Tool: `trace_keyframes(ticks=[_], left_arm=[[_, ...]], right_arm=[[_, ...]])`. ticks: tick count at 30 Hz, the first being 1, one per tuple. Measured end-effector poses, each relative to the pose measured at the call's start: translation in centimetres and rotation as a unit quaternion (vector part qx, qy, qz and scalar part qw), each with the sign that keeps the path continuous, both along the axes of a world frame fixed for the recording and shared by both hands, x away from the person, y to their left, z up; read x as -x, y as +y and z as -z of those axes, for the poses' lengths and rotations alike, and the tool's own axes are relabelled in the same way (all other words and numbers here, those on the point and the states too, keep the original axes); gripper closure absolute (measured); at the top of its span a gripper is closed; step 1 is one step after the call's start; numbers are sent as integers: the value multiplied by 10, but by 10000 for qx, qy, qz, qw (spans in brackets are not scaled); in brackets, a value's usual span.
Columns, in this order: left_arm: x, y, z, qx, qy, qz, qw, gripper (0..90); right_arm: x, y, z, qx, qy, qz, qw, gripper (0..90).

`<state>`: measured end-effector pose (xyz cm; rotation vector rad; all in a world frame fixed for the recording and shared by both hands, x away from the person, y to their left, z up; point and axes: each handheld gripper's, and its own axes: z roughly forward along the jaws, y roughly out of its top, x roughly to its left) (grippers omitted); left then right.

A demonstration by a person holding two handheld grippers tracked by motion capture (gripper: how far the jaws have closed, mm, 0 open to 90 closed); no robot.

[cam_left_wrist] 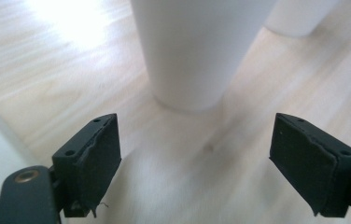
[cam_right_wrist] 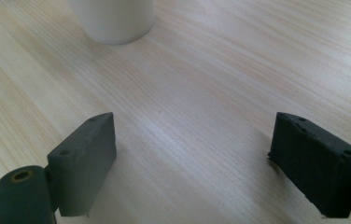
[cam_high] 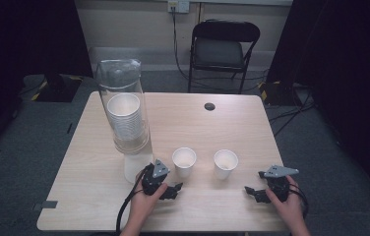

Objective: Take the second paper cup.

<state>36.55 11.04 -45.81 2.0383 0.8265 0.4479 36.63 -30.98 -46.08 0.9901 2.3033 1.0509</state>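
Observation:
Two white paper cups stand upright on the wooden table: one (cam_high: 184,162) left of centre, the other (cam_high: 225,163) to its right. My left gripper (cam_high: 174,191) rests low on the table just in front of the left cup, jaws wide open and empty. That cup (cam_left_wrist: 197,51) looms close ahead in the left gripper view, a little beyond the pads (cam_left_wrist: 100,161). My right gripper (cam_high: 253,192) lies near the front right, open and empty, pointing left. The right cup's base (cam_right_wrist: 113,18) sits some way ahead of it at upper left.
A tall clear cylinder (cam_high: 123,105) holding a stack of white cups (cam_high: 124,118) stands on a white base (cam_high: 135,167) at the left, close to my left hand. A black grommet (cam_high: 209,106) sits near the far edge. A folding chair (cam_high: 224,49) stands behind the table.

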Motion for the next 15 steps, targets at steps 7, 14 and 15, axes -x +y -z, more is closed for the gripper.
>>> trace_keyframes(ticks=[7, 14, 15], left_arm=[[14, 30, 0, 25, -88, 22, 10000, 162], [22, 57, 2, 164, -50, -7, 9999, 162], [22, 61, 2, 146, -77, -1, 9999, 162]], right_arm=[[0, 0, 0, -2, -3, -10, 10000, 135], [0, 0, 0, 4, 7, 6, 10000, 135], [0, 0, 0, 5, 5, 4, 10000, 135]])
